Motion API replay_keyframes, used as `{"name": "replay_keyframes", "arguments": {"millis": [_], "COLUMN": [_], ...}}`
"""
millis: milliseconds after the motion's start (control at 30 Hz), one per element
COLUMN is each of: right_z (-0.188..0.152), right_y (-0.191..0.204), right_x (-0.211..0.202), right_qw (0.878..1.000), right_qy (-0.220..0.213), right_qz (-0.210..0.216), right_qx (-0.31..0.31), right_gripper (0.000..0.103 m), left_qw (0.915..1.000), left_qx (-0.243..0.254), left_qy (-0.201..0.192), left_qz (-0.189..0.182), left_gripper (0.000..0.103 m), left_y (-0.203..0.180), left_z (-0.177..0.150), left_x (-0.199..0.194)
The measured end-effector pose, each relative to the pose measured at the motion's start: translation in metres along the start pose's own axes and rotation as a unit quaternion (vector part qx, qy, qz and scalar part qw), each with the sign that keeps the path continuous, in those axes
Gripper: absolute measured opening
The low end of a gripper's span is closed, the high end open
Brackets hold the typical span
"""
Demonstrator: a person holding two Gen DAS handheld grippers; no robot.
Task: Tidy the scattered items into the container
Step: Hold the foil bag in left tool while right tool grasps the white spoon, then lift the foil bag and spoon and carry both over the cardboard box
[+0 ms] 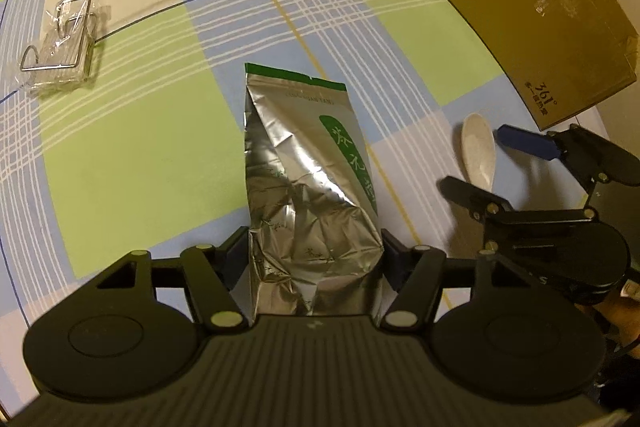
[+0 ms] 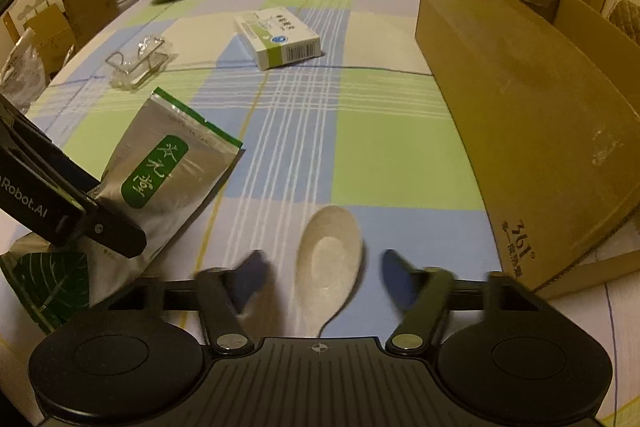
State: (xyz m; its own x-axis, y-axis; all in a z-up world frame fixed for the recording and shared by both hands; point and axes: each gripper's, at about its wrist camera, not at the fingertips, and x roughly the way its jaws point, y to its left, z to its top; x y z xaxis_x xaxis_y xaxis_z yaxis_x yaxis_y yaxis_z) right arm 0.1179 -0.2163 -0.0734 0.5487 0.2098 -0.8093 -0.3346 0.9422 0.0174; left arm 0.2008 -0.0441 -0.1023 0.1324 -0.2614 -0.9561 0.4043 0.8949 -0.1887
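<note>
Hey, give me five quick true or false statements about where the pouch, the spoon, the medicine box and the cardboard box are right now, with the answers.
1. The left gripper straddles the silver tea pouch. True.
2. The white spoon already lies in the cardboard box. False: it lies on the checked tablecloth, between the right gripper's open fingers.
3. The medicine box lies on the cloth beyond the pouch. True.
4. The right gripper is clamped on the medicine box. False: it holds nothing.
5. The wire hooks in clear wrap sit on top of the pouch. False: they lie apart.
</note>
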Motion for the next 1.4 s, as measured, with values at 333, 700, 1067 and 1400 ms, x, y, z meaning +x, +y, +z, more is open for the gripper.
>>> {"name": "replay_keyframes", "arguments": {"millis": [333, 700, 1067, 1400], "right_z": [0.002, 0.011, 0.039, 0.066], "right_y": [-0.002, -0.012, -0.018, -0.053], "right_x": [-0.003, -0.032, -0.094, -0.159], "right_qw": [1.0, 1.0, 0.995, 0.986], "right_qy": [0.0, -0.022, -0.096, -0.161], "right_qz": [0.002, 0.015, 0.014, -0.01], "right_qx": [-0.008, 0.012, 0.016, 0.028], "right_gripper": [0.035, 0.035, 0.035, 0.035], "left_qw": [0.9998, 0.9997, 0.9973, 0.9909], "left_qx": [0.006, -0.003, -0.005, -0.001], "left_qy": [0.009, -0.018, -0.073, -0.131], "left_qz": [-0.014, -0.012, -0.011, -0.03], "left_gripper": [0.058, 0.054, 0.054, 0.054], "left_y": [0.0, -0.008, -0.031, -0.078], "left_z": [0.004, -0.008, 0.0, 0.025], "left_x": [0.004, -0.025, -0.077, -0.122]}}
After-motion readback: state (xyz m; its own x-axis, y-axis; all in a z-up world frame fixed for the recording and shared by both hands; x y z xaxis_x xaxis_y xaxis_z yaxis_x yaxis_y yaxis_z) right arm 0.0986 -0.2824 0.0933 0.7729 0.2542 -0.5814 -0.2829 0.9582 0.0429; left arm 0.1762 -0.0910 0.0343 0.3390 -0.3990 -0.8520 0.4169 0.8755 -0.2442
